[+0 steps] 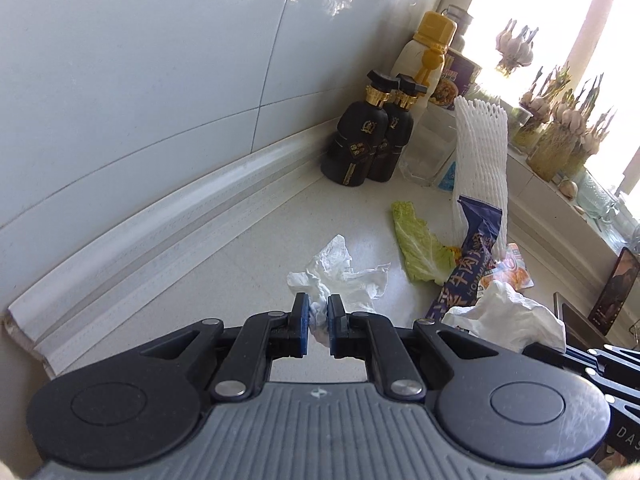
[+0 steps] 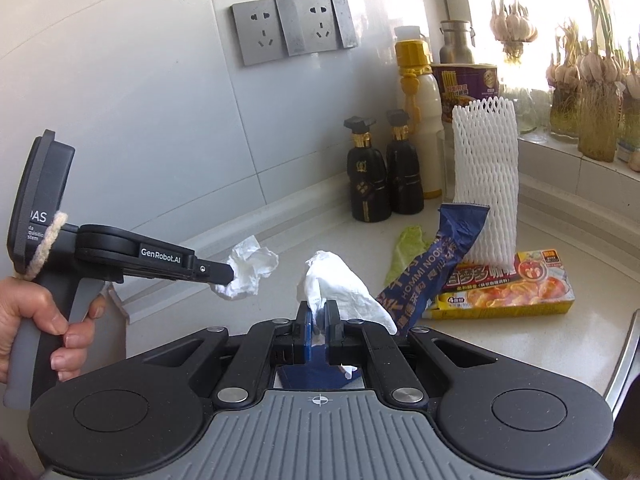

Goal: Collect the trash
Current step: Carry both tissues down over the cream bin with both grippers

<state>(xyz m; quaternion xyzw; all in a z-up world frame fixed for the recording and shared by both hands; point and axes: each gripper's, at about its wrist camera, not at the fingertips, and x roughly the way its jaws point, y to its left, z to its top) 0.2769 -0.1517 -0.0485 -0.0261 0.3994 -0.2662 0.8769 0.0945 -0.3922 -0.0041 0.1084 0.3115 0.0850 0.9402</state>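
My left gripper (image 1: 319, 320) is shut on a crumpled white tissue (image 1: 340, 272) and holds it over the white counter; it also shows in the right wrist view (image 2: 230, 276) with that tissue (image 2: 250, 268). My right gripper (image 2: 319, 322) is shut on a second crumpled white tissue (image 2: 340, 284), which shows in the left wrist view (image 1: 508, 316). Beyond lie a blue noodle wrapper (image 2: 436, 264), a green cabbage leaf (image 1: 420, 246), a white foam net sleeve (image 2: 484, 180) and a yellow curry box (image 2: 508, 288).
Two black bottles (image 2: 384, 176), a yellow-capped white bottle (image 2: 420, 120) and a purple tub (image 2: 468, 80) stand at the back by the tiled wall. Garlic jars (image 2: 596, 120) line the window sill. A sink rim (image 2: 624, 356) curves at the right.
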